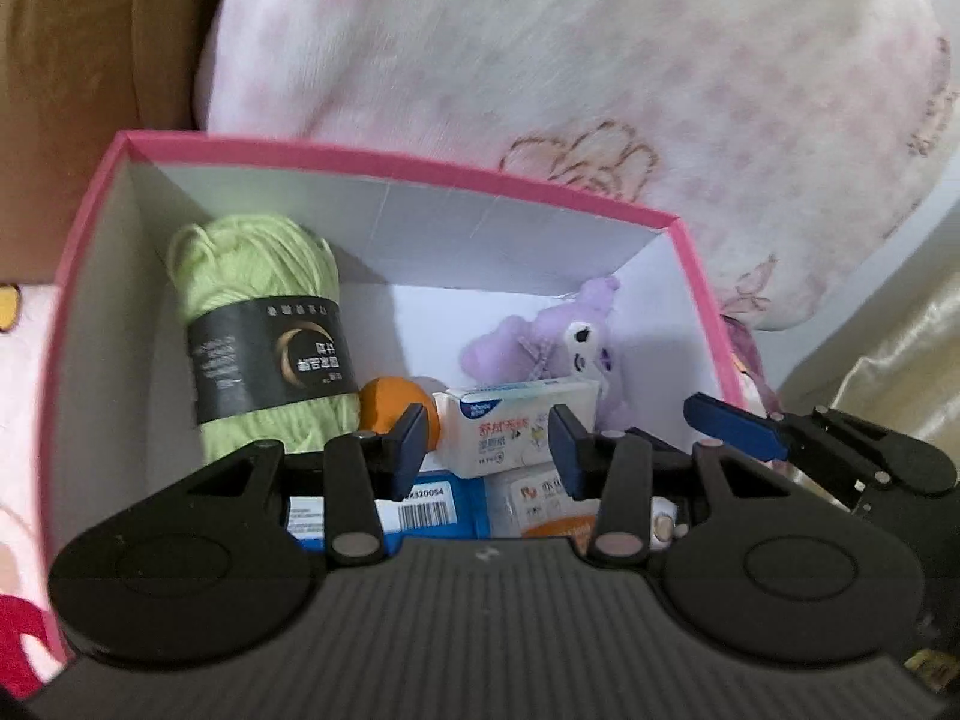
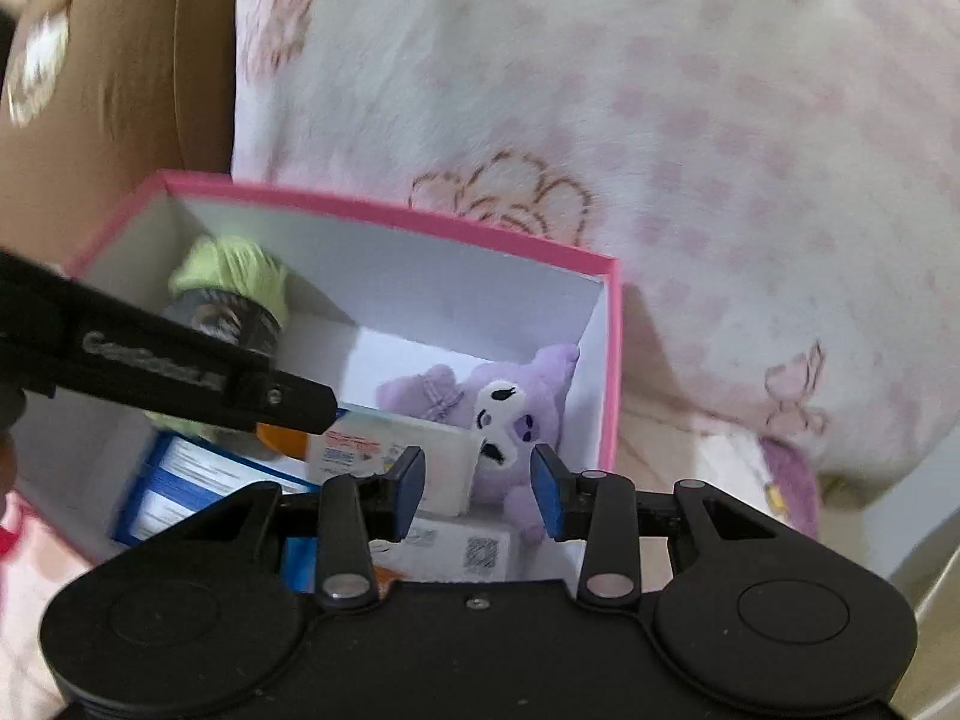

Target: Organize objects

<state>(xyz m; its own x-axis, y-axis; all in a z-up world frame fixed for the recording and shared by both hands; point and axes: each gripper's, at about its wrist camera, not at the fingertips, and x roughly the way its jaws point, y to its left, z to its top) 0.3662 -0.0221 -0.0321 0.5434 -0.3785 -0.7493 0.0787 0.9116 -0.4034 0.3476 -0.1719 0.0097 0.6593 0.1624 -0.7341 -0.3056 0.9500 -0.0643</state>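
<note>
A pink box [image 1: 384, 159] with white inner walls stands open on the bed; it also shows in the right wrist view [image 2: 384, 210]. Inside lie a green yarn ball [image 1: 258, 324], an orange ball [image 1: 390, 408], a white tissue pack [image 1: 516, 426], a purple plush toy [image 1: 552, 336], a blue carton [image 1: 426, 510] and another white pack [image 1: 540, 498]. My left gripper [image 1: 489, 444] is open and empty above the box's near side. My right gripper [image 2: 477, 486] is open and empty over the plush toy [image 2: 516, 402] and tissue pack [image 2: 390, 450]. The left gripper's body [image 2: 150, 360] crosses the right wrist view.
A pink flowered blanket [image 1: 600, 60] bulges behind the box. A brown cardboard box [image 1: 84, 60] stands at the back left. Patterned bedding [image 1: 18, 360] lies left of the box, and a cream shiny fabric [image 1: 900, 360] at the right.
</note>
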